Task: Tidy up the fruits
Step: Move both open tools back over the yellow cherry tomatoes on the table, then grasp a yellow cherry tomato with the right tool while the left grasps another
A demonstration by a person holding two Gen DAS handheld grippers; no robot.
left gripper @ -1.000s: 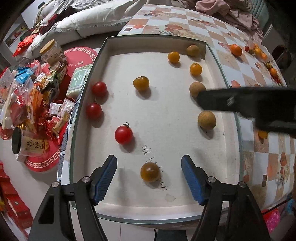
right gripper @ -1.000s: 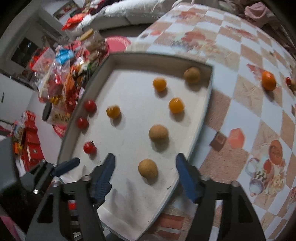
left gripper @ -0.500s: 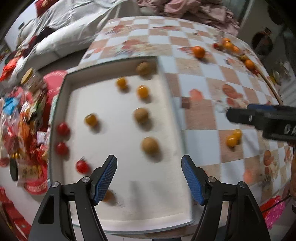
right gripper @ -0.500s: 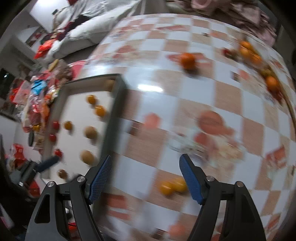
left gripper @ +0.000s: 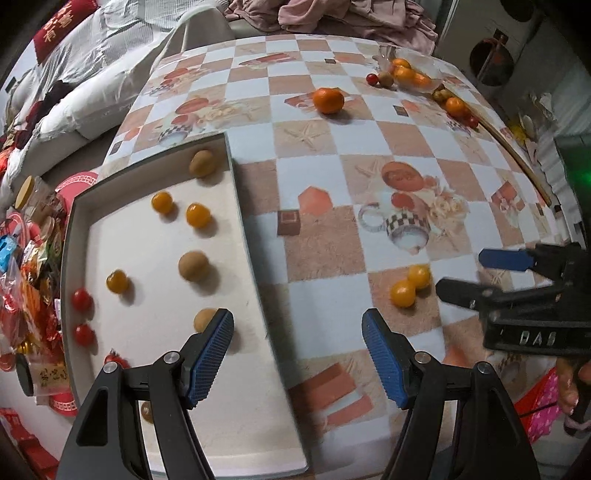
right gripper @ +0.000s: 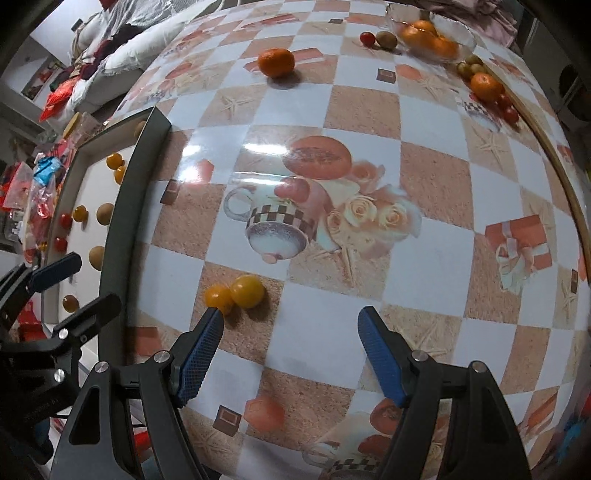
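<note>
Fruits lie in two groups: a sorted lot in the tray (left gripper: pixel 236 206) at the desk's left edge, and loose ones on the checked desk (left gripper: pixel 325 173). Inside the tray, three brown longans (left gripper: pixel 192 265) run down its right side, three yellow tomatoes (left gripper: pixel 198 215) sit toward the middle and far end, red tomatoes (left gripper: pixel 81 299) line the left wall, and one dark fruit (left gripper: pixel 147 411) lies near the front, half hidden behind a finger.

Two yellow tomatoes (right gripper: pixel 236 293) touch each other on the desk, just right of the tray. The right gripper (right gripper: pixel 290 354) hangs over them with its jaws apart and nothing between them; its left pad (right gripper: pixel 201 354) is close beside the nearer tomato, though contact cannot be told. The left gripper (left gripper: pixel 297 356) hovers over the tray's right rim, jaws likewise apart and empty, one pad over the tray floor next to the nearest longan, the other over the desk.

Farther back a tangerine (right gripper: pixel 276 62) sits alone with bare cloth all round it. At the far right corner a clear bowl (right gripper: pixel 458 29) holds more oranges, with a red tomato and a longan just beside it and a few small fruits strung along the desk's curved right edge (right gripper: pixel 565 184).

Between the tray rim and that edge the desk is mostly bare. Left of the tray, snack packets (left gripper: pixel 26 273) crowd a lower surface; a bed (left gripper: pixel 92 74) with pale bedding lies beyond.
</note>
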